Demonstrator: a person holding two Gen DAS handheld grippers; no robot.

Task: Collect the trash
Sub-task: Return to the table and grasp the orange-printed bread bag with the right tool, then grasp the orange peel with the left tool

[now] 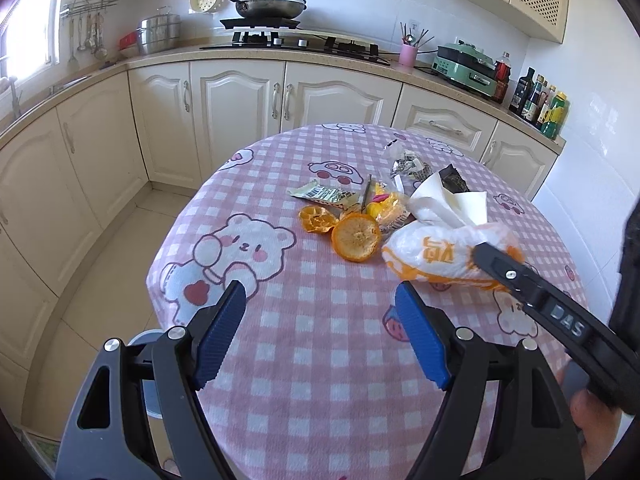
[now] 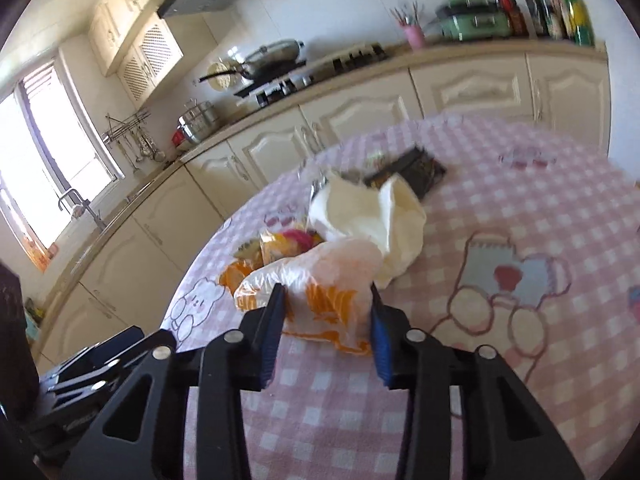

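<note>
over the plastic bag [image 2: 320, 280], right tongs [image 2: 326, 332] straddle it.

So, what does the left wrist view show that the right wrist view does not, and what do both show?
Only the left wrist view shows the whole orange peels, the striped wrapper and the open left gripper over the tablecloth. Only the right wrist view shows the right gripper, its jaws apart on either side of the plastic bag, and the sink tap. Both show the bag, the white tissue and the dark wrapper.
</note>
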